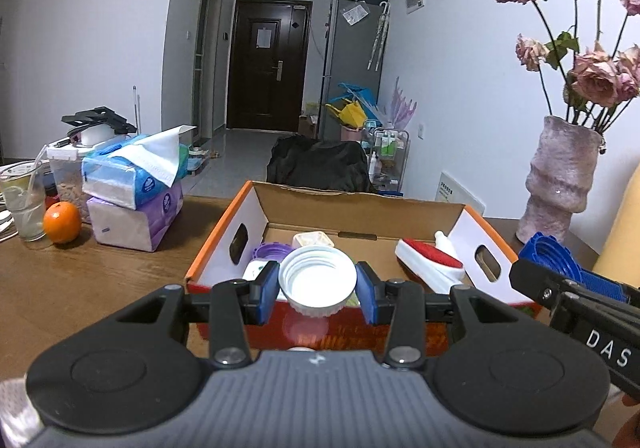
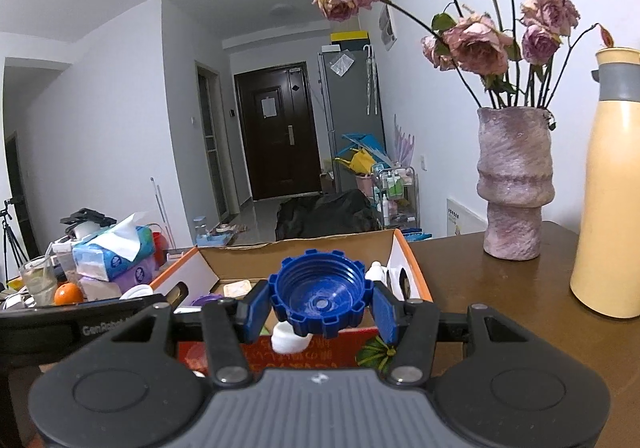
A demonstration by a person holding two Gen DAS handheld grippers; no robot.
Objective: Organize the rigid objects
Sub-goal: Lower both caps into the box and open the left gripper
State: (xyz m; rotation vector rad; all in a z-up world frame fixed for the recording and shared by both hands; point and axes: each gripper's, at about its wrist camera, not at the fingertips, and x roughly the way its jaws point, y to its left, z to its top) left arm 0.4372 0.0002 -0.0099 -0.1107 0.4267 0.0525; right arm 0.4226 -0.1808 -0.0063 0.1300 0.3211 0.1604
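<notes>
My left gripper (image 1: 317,286) is shut on a white screw cap (image 1: 316,280), its hollow side facing the camera, just before the near wall of an open cardboard box (image 1: 362,208) with orange edges. My right gripper (image 2: 320,300) is shut on a larger blue ribbed cap (image 2: 320,294), held over the box's near right corner (image 2: 416,280). The blue cap (image 1: 554,254) and right gripper also show at the right of the left wrist view. Inside the box lie a purple lid (image 1: 274,250), a cream square tub (image 1: 312,238) and a red and white brush (image 1: 432,260).
On the brown table (image 1: 80,280) stand tissue packs (image 1: 136,184), an orange (image 1: 62,222) and a glass (image 1: 24,204) to the left. A pink vase of dried roses (image 2: 514,184) and a yellow flask (image 2: 608,188) stand to the box's right.
</notes>
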